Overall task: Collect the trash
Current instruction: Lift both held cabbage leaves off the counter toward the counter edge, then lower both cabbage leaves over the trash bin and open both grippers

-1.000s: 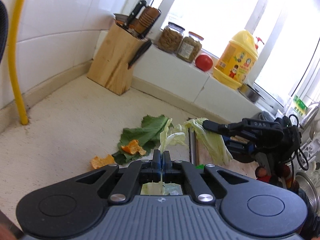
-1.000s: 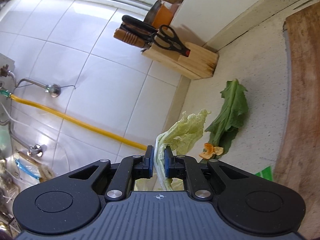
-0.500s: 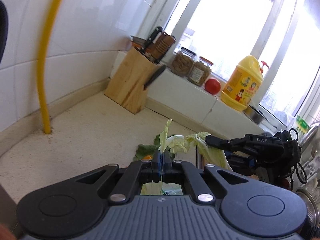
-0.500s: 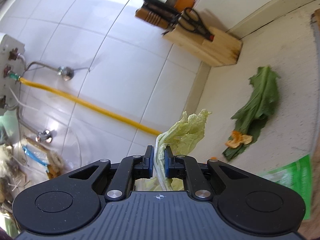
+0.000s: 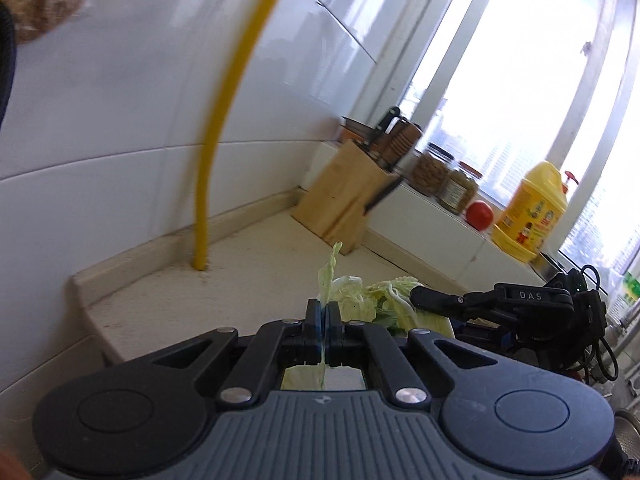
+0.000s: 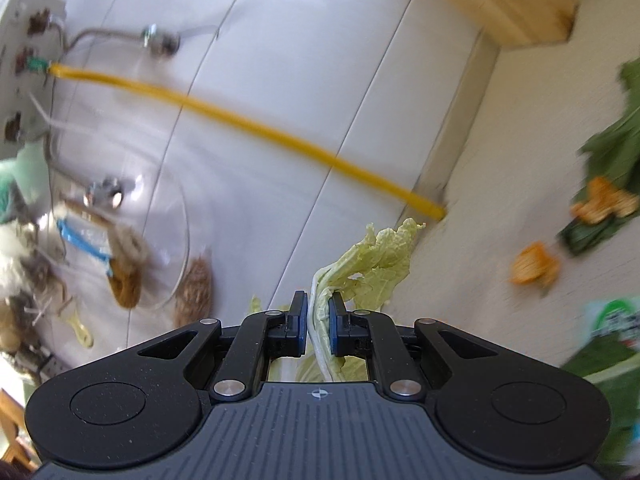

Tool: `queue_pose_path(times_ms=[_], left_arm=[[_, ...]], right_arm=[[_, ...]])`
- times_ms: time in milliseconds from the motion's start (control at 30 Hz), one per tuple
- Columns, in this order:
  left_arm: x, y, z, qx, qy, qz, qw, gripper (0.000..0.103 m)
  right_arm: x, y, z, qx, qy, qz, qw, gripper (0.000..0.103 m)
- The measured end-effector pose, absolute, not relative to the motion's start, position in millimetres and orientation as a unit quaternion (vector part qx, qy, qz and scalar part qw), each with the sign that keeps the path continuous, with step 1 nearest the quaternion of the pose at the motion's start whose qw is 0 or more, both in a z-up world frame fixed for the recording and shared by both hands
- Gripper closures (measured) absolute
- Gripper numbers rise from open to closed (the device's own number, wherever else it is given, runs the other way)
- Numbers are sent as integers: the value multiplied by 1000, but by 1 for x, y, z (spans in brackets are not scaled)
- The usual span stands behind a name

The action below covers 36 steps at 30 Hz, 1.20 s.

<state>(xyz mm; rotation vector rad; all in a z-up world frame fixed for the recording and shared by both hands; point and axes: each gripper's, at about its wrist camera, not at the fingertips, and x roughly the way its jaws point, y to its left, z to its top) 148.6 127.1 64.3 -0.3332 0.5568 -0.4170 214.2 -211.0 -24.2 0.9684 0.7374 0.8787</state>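
Pale green cabbage leaf (image 6: pixel 372 256); orange peel (image 6: pixel 534 266); dark green leaf (image 6: pixel 612 148); yellow hose (image 5: pixel 224 120); red tomato (image 5: pixel 479 215); white tiles (image 5: pixel 100 120).

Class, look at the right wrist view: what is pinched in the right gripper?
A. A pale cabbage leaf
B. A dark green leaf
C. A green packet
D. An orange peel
A: the right gripper is shut on a pale cabbage leaf, while the orange peel lies on the counter.
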Motion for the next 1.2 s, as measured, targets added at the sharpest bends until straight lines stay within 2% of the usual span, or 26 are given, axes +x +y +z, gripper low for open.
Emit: queue_pose_path(times_ms=[500,833,1033,1133,1200], left_arm=[[95,217,55,-189,261,-100,941,102],[78,252,40,-203,272,-77,938,101],[81,262,18,-204,305,-74,927,101],[84,265,0,-201,334,-68,918,101],[87,267,-9,-201,351,-63,912,99]], right_arm=[[218,-79,-29,388,405,488,669,88],[206,-27,-40,363,440,498,654,88],[198,-1,-53,319,470,482,667,84],[195,11,-59,280,486,466,684,76],[193,18,-64,259,499,460,687,62]])
